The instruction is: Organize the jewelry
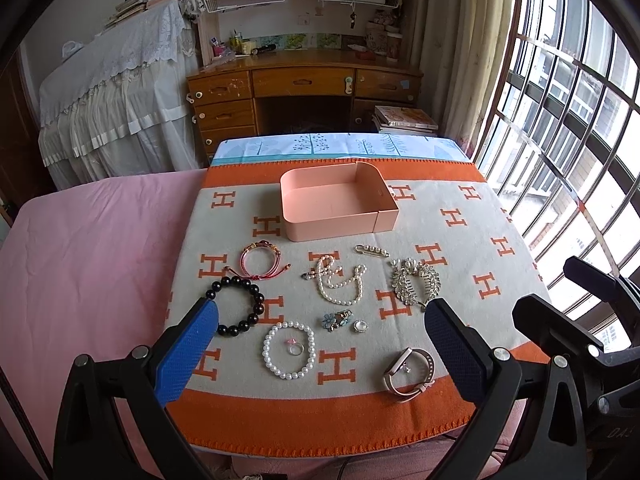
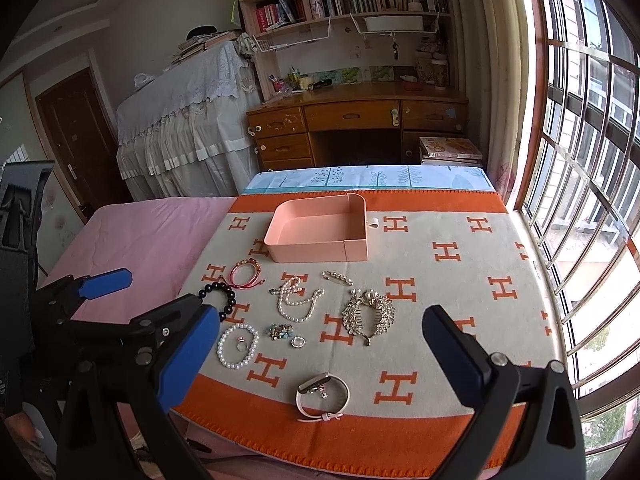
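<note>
An empty pink box stands at the far side of the H-patterned blanket. Jewelry lies loose in front of it: a black bead bracelet, a red cord bracelet, a pearl necklace, a pearl pin, a rhinestone comb, a flower brooch, a pearl bracelet around a small ring, and a pink watch. My left gripper hovers open above the near pieces. To its right, my right gripper is open too, holding nothing.
A pink sheet covers the bed left of the blanket. A barred window runs along the right edge. Behind the bed stand a wooden desk with bookshelves and a cloth-draped piece of furniture.
</note>
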`<action>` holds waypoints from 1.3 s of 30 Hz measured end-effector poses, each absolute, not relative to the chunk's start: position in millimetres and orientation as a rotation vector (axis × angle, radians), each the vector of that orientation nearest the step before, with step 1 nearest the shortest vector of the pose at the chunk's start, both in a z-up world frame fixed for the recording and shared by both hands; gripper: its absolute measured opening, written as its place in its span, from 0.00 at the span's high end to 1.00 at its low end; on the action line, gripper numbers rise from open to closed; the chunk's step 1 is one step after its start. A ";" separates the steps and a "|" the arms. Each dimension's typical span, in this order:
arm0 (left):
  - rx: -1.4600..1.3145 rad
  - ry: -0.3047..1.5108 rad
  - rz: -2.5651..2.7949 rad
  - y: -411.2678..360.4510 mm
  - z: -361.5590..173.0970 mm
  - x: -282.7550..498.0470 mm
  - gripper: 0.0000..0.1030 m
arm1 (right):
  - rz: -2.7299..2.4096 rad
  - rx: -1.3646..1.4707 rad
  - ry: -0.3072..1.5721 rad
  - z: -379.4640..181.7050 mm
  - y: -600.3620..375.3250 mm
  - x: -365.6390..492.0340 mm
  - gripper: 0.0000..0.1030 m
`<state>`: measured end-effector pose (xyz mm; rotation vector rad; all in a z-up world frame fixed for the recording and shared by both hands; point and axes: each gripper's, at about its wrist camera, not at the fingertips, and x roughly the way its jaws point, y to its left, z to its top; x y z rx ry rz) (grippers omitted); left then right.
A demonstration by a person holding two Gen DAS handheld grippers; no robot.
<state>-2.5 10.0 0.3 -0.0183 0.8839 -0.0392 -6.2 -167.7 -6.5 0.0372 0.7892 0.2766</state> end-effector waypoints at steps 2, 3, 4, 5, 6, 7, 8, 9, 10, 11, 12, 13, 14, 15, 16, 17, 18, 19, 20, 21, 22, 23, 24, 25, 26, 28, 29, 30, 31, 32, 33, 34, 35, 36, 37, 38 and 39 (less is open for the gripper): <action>-0.030 0.875 -0.028 13.0 0.5 0.7 0.01 | 0.278 0.038 0.791 -6.7 -168.7 -2.2 0.01; -0.035 0.872 -0.027 14.5 0.4 2.6 0.01 | 0.281 0.040 0.790 -6.7 -169.5 -0.5 0.01; -0.040 0.870 -0.025 16.0 0.0 5.1 0.01 | 0.284 0.041 0.789 -6.5 -170.2 1.3 0.01; -0.046 0.870 -0.023 17.8 -0.5 7.4 0.01 | 0.287 0.044 0.789 -6.4 -170.9 3.0 0.01; -0.053 0.871 -0.021 19.5 -1.2 10.0 0.01 | 0.292 0.048 0.789 -6.3 -171.6 5.2 0.01; -0.060 0.869 -0.019 21.5 -1.9 12.5 0.01 | 0.298 0.052 0.791 -6.6 -171.9 6.9 0.01; -0.065 0.864 -0.017 23.3 -2.3 14.7 0.01 | 0.303 0.057 0.792 -6.4 -172.7 9.3 0.01; -0.065 0.858 -0.014 24.6 -3.0 17.6 0.01 | 0.307 0.061 0.792 -6.5 -173.1 10.4 0.01; -0.061 0.853 -0.009 25.5 -3.9 20.8 0.01 | 0.312 0.064 0.791 -6.9 -173.6 11.7 0.01; -0.055 0.852 -0.002 26.7 -4.9 23.5 0.01 | 0.314 0.066 0.789 -7.8 -174.2 12.8 0.01; -0.049 0.854 0.001 27.9 -6.4 26.5 0.01 | 0.314 0.065 0.788 -8.1 -174.9 15.1 0.01; -0.044 0.862 -0.003 28.8 -8.1 30.0 0.01 | 0.312 0.063 0.787 -8.7 -175.2 17.5 0.01; -0.040 0.873 -0.009 30.2 -10.3 34.2 0.01 | 0.310 0.064 0.787 -9.6 -176.1 19.8 0.01; -0.038 0.888 -0.017 32.3 -13.0 38.4 0.01 | 0.309 0.066 0.789 -11.1 -177.1 22.4 0.01; -0.038 0.906 -0.025 34.7 -16.2 42.8 0.01 | 0.309 0.068 0.792 -13.0 -178.2 25.1 0.01; -0.040 0.925 -0.033 37.5 -19.7 47.1 0.01 | 0.307 0.071 0.797 -15.3 -179.2 28.0 0.01; -0.043 0.942 -0.040 40.7 -23.8 51.2 0.01 | 0.305 0.074 0.803 -18.3 -180.5 30.9 0.02; -0.047 0.957 -0.046 44.4 -28.6 55.2 0.01 | 0.303 0.076 0.809 -21.4 -181.8 34.0 0.03; -0.053 0.965 -0.052 48.7 -33.1 58.2 0.01 | 0.301 0.076 0.816 -24.9 -182.8 36.9 0.07; -0.061 0.972 -0.055 53.3 -38.8 60.7 0.01 | 0.300 0.073 0.826 -29.2 -183.3 40.0 0.10; -0.068 0.978 -0.047 58.4 -44.5 64.0 0.01 | 0.296 0.068 0.838 -34.3 -184.2 43.2 0.11; -0.073 0.988 -0.033 63.8 -50.4 67.1 0.01 | 0.289 0.067 0.851 -40.1 -185.2 46.6 0.13; -0.082 0.999 -0.020 70.3 -56.5 70.3 0.01 | 0.283 0.068 0.866 -46.5 -186.8 50.5 0.15; -0.094 1.007 -0.012 77.5 -62.8 73.2 0.01 | 0.277 0.071 0.884 -53.4 -188.5 54.6 0.16; -0.107 1.015 -0.002 85.1 -69.4 76.2 0.01 | 0.271 0.078 0.905 -61.5 -190.9 58.8 0.19; -0.131 1.036 0.036 101.4 -84.2 81.0 0.01 | 0.263 0.098 0.950 -77.5 -195.6 67.8 0.23; -0.138 1.047 0.062 109.4 -91.8 82.6 0.01 | 0.258 0.109 0.973 -85.9 -197.3 72.3 0.25; -0.140 1.059 0.091 117.3 -99.8 83.6 0.01 | 0.253 0.119 0.996 -94.6 -199.8 76.0 0.27; -0.141 1.072 0.119 124.3 -108.3 84.6 0.01 | 0.249 0.127 1.018 -103.3 -201.7 79.3 0.28; -0.142 1.084 0.141 130.0 -116.7 85.0 0.01 | 0.246 0.132 1.041 -112.0 -202.6 82.2 0.30; -0.145 1.099 0.156 135.0 -125.3 85.6 0.01 | 0.244 0.136 1.063 -120.0 -202.4 85.0 0.32; -0.151 1.117 0.166 139.9 -134.7 86.5 0.01 | 0.248 0.138 1.084 -127.6 -201.8 87.2 0.34; -0.159 1.137 0.174 144.2 -144.1 87.3 0.01 | 0.254 0.135 1.105 -133.0 -198.7 88.9 0.35; -0.167 1.156 0.181 147.6 -153.2 87.9 0.02 | 0.258 0.129 1.121 -138.9 -196.1 90.6 0.36; -0.173 1.175 0.188 150.6 -161.8 88.3 0.04 | 0.263 0.121 1.135 -143.6 -192.7 91.9 0.36; -0.177 1.194 0.194 153.4 -169.7 88.9 0.06 | 0.270 0.111 1.146 -147.6 -190.0 93.4 0.36; -0.180 1.210 0.201 155.9 -176.9 89.8 0.07 | 0.277 0.099 1.153 -151.2 -185.9 94.3 0.36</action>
